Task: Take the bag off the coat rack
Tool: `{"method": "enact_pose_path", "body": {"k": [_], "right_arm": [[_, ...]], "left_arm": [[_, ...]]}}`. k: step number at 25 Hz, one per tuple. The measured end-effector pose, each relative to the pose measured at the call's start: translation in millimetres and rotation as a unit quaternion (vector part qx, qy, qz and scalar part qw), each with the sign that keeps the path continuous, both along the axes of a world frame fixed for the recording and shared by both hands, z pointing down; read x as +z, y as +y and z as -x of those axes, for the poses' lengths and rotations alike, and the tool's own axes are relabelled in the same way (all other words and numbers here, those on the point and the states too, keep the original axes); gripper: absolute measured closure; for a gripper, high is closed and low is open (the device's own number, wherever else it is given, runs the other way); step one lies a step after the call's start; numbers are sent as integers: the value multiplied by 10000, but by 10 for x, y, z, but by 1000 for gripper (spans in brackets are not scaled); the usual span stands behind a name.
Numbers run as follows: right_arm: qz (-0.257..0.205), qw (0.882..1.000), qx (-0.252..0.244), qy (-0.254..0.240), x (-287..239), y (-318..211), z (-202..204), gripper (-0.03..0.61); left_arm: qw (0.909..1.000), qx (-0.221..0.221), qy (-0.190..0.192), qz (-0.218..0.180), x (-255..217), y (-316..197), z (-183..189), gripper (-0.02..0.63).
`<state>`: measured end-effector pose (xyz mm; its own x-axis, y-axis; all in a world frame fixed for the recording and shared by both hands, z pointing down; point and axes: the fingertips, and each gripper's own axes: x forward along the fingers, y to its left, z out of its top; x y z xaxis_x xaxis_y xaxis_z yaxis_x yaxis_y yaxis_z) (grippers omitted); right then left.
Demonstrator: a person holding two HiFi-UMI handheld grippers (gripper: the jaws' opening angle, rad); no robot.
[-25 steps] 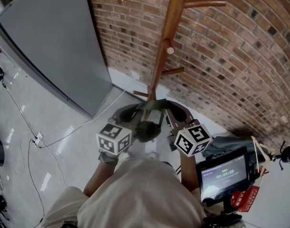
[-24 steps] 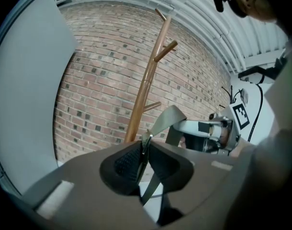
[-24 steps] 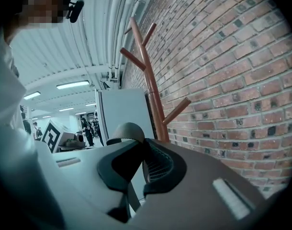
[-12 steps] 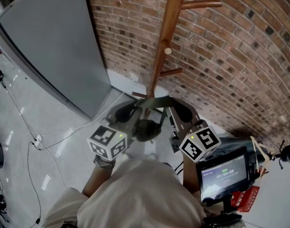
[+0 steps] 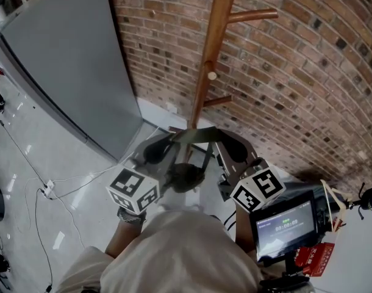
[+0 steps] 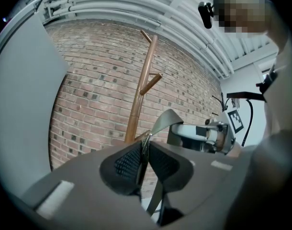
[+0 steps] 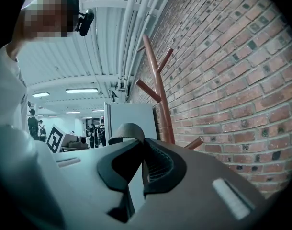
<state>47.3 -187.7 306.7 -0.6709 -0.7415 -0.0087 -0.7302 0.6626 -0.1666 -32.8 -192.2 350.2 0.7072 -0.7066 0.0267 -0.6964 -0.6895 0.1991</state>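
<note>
Head view: my left fingers (image 5: 157, 150) and right fingers (image 5: 233, 150) each pinch the strap (image 5: 195, 135), which runs level between them. The bag (image 5: 185, 177) hangs at six o'clock below it. The rack (image 5: 205, 78) rises at twelve against the brick wall (image 5: 296, 72). Strap touching the pole? Can't tell.

Left gripper view: fingers narrow, clamped on the strap right at its buckle (image 6: 145, 139), rack at eleven.

Right gripper view: fingers almost together, gripping the strap, which loops out at eleven, rack at one.
</note>
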Motion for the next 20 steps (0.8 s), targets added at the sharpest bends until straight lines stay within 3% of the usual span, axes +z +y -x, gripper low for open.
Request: {"method": "enact_pose_path", "body": {"k": [20], "right_arm": [[-13,9999,-13,99,29,-33,16,571]], "left_arm": [[10000,52,-14,-18,-39,12,0,569]]}}
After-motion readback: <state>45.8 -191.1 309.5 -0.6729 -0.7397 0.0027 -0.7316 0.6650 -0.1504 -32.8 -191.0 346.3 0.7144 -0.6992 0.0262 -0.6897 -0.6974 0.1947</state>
